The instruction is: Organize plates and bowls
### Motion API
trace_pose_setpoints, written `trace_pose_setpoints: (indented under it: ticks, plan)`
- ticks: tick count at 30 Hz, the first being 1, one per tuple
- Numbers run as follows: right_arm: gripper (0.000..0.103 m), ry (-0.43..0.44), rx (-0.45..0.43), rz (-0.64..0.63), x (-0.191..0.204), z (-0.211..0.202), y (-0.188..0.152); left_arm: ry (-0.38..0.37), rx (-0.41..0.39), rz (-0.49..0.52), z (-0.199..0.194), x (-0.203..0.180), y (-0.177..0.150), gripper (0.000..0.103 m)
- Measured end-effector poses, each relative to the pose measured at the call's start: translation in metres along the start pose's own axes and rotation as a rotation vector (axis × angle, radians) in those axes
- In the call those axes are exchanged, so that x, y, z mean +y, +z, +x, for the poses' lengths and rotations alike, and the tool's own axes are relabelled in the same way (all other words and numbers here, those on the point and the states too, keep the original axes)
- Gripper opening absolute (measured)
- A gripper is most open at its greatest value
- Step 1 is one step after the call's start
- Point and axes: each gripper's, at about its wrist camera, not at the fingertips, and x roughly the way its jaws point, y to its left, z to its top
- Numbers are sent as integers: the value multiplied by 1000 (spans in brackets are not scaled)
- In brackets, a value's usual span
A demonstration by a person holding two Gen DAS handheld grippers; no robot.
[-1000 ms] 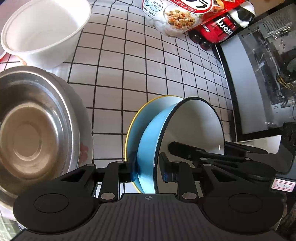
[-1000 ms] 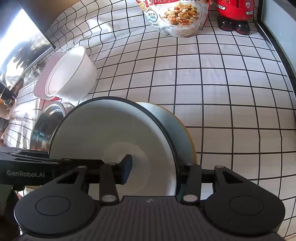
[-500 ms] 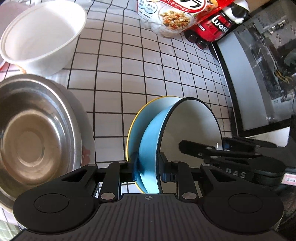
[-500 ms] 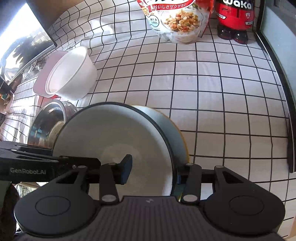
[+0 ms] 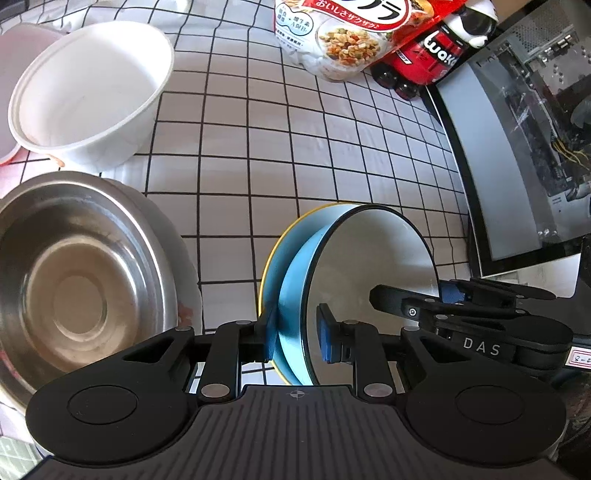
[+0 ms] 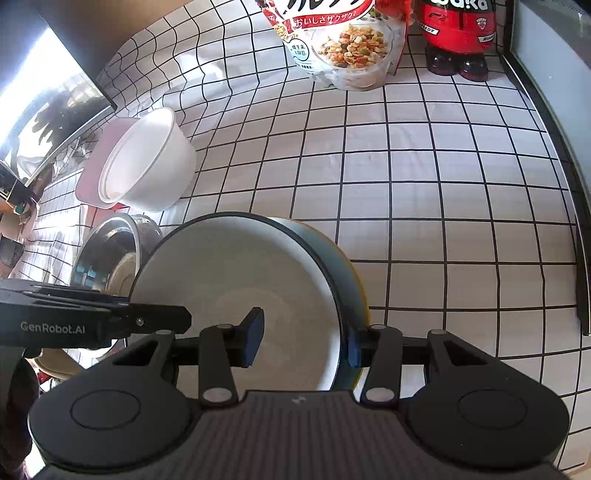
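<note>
A light blue bowl with a white inside (image 5: 365,258) (image 6: 236,295) is held tilted on its edge above the checked tablecloth, with a yellow-rimmed plate (image 5: 273,254) behind it. My left gripper (image 5: 297,336) is shut on the bowl's rim together with the plate. My right gripper (image 6: 301,341) straddles the bowl's opposite rim with a wide gap between its pads; the left pad stands inside the bowl, clear of the wall. A steel bowl (image 5: 81,280) (image 6: 107,254) sits on a white plate at the left. A white bowl (image 5: 88,96) (image 6: 147,162) rests on a pink plate (image 6: 99,162) behind it.
A cereal bag (image 5: 340,33) (image 6: 343,40) and red cola bottles (image 5: 432,48) (image 6: 458,33) stand at the back. A glass-sided computer case (image 5: 517,140) borders the right side. The checked tablecloth (image 6: 424,184) covers the table.
Both grippers and the blue bowl have pulled back and up a little from the table. The right gripper's pads have spread wider around the rim.
</note>
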Motion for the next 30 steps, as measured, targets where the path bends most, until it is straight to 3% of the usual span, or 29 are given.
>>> trace_pose_setpoints:
  ticks: [24, 30]
  plan:
    - [46, -48, -37, -56, 7, -15, 1, 25, -16, 40, -6, -4, 4, 24]
    - [46, -15, -60, -26, 1, -21, 1, 31, -73, 34, -20, -1, 6, 24]
